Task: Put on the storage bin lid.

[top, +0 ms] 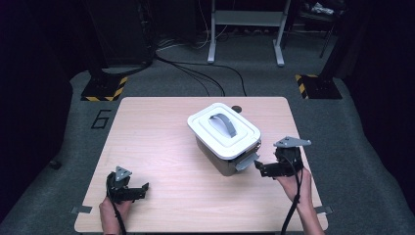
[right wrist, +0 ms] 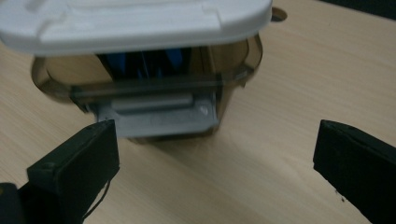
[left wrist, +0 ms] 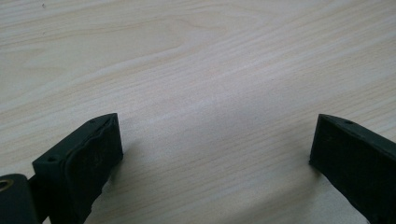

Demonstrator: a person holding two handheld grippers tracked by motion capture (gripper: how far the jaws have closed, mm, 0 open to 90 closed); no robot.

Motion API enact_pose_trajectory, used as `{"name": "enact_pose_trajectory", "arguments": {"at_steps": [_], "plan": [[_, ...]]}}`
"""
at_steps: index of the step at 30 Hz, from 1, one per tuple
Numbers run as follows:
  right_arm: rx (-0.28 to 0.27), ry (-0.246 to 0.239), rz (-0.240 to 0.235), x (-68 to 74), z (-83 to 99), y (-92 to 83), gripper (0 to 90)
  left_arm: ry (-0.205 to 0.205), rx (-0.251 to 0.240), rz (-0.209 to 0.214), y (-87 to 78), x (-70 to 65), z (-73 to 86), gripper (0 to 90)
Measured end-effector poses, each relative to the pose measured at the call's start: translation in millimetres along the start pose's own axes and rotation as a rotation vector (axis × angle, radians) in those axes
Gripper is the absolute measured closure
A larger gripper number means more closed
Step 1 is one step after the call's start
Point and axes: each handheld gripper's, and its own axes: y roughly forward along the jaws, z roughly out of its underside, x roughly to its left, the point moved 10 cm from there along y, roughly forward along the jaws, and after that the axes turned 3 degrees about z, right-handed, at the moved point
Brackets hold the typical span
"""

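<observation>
Smoke-tinted plastic box [top: 222, 156] with white lid [top: 223, 129] and grey carry handle [top: 224, 124] sits just ahead of my right gripper [top: 265, 168], mid-bench. Grey latch flap [right wrist: 159, 114] on the near end looks swung out from the lid, and it lies straight beyond my jaws in the right gripper view. Right gripper is released, jaws wide, nothing between them, not touching the box. Left gripper [top: 139, 188] is released too, parked over bare bench [left wrist: 210, 70], well apart from the box.

Progress, my read: near latch looks undone, lid still seated on the box. Left to do: far latch if there is one, then lift the lid.

Unclear: the far end of the box is hidden behind the lid. Blue items [right wrist: 144, 63] inside show through the wall, can't identify them. Small dark round spot [top: 237, 108] on the bench beyond the box, can't tell what it is.
</observation>
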Motion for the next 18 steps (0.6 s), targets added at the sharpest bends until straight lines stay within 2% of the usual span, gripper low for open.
{"name": "enact_pose_trajectory", "arguments": {"at_steps": [5,11,16,18], "plan": [[0.037,0.023,0.006,-1.9,40.4,20.5,0.0,0.0,0.0,0.0,0.0,0.0,0.0,2.4],[0.057,0.087,0.015,-0.3,81.1,49.4,0.0,0.001,0.0,0.0,-0.1,0.0,0.0,2.5],[0.058,0.083,0.042,-1.8,100.2,65.5,0.0,0.001,0.001,0.0,-0.1,0.0,0.1,2.4],[0.059,0.069,0.083,-4.8,107.7,72.3,0.0,0.001,0.0,-0.001,0.0,-0.1,0.0,2.4]]}}
